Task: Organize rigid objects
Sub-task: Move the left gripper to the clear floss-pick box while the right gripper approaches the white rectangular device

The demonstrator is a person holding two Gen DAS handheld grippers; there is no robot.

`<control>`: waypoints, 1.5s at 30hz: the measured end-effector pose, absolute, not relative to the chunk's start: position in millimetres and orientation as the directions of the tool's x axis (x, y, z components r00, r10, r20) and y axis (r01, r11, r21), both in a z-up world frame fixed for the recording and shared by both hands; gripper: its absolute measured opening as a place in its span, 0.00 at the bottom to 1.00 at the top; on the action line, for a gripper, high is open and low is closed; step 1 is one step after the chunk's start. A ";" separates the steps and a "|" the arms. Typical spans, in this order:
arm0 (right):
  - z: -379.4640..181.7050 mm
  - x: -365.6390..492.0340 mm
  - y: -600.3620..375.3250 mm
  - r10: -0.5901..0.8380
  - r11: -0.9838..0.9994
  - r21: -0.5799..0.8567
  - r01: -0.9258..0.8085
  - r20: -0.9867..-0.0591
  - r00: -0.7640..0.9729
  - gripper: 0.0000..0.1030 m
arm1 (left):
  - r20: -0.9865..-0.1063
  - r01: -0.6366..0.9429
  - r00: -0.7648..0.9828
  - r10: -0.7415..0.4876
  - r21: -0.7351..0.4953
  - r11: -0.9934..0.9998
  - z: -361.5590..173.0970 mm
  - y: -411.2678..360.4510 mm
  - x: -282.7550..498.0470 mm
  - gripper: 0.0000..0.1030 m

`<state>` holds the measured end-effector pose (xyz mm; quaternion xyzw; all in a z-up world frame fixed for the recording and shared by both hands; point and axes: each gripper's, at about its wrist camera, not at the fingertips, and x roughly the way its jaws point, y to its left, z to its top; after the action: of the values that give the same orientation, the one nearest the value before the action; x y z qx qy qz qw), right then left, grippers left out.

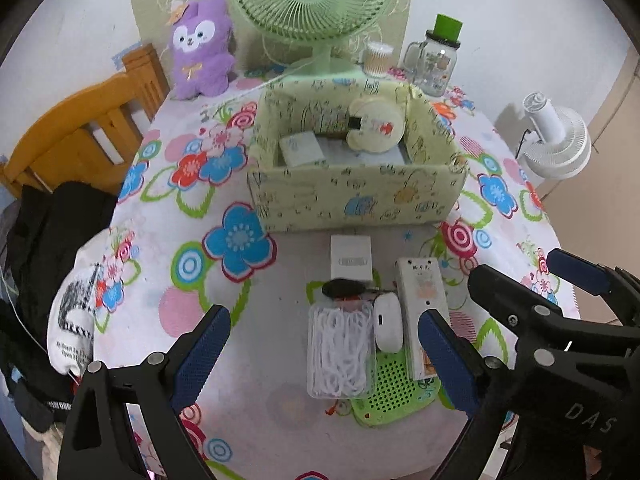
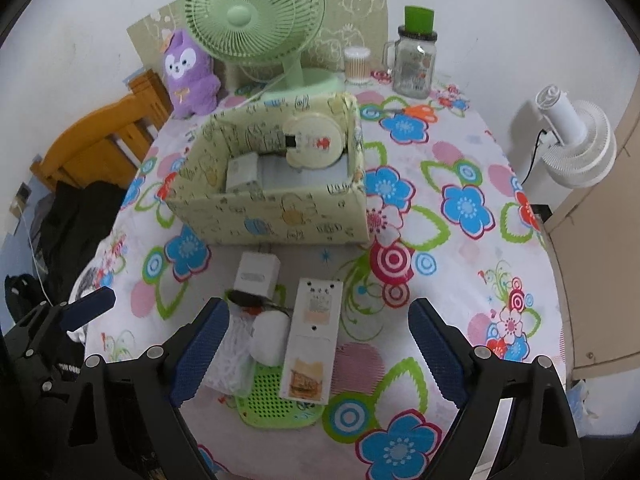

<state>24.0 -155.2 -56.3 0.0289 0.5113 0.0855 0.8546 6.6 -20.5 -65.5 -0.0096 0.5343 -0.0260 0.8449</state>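
Note:
A pale green patterned box point(image 1: 352, 196) point(image 2: 280, 216) stands mid-table; inside lie a round cream gadget point(image 1: 374, 126) point(image 2: 314, 142) and a small white box point(image 1: 302, 150) point(image 2: 242, 172). In front of it lie a white adapter box point(image 1: 351, 258) point(image 2: 257, 270), a black object point(image 1: 344, 288), a clear case of white bits point(image 1: 340, 352), a white oval device point(image 1: 388, 322) point(image 2: 270, 338), a tall white card box point(image 1: 422, 312) point(image 2: 312, 340) and a green perforated tray point(image 1: 394, 392) point(image 2: 276, 400). My left gripper point(image 1: 326, 356) is open above the clear case. My right gripper point(image 2: 318, 356) is open around the card box.
A green desk fan point(image 1: 312, 0) point(image 2: 256, 16), purple plush point(image 1: 202, 48) point(image 2: 188, 74), cotton swab jar point(image 1: 378, 58) and glass mug with green lid point(image 1: 434, 60) point(image 2: 414, 60) stand at the back. A wooden chair point(image 1: 80, 128) is left, a white fan point(image 2: 576, 148) right.

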 end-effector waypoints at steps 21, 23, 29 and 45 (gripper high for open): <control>-110.4 30.9 -159.4 0.173 0.981 0.126 -0.147 -0.910 0.377 0.88 | -0.940 0.021 0.339 -0.030 -0.025 0.999 -120.8 -26.1 9.6 0.93; -115.6 32.4 -158.7 0.170 0.981 0.122 -0.149 -0.915 0.366 0.88 | -0.944 0.019 0.329 -0.029 -0.024 1.000 -125.1 -25.8 9.7 0.93; -126.6 35.8 -153.7 0.172 0.980 0.124 -0.156 -0.925 0.340 0.88 | -0.950 0.022 0.311 -0.018 -0.012 1.000 -133.2 -25.0 9.6 0.93; -144.8 46.5 -144.3 0.134 0.984 0.091 -0.151 -0.942 0.306 0.87 | -0.965 0.026 0.260 -0.023 -0.017 1.000 -153.0 -21.1 17.6 0.83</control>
<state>46.5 -144.3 -144.8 -0.0073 0.5823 0.0882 0.8082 17.6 -21.1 -153.0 0.0011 0.6080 -0.0153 0.7938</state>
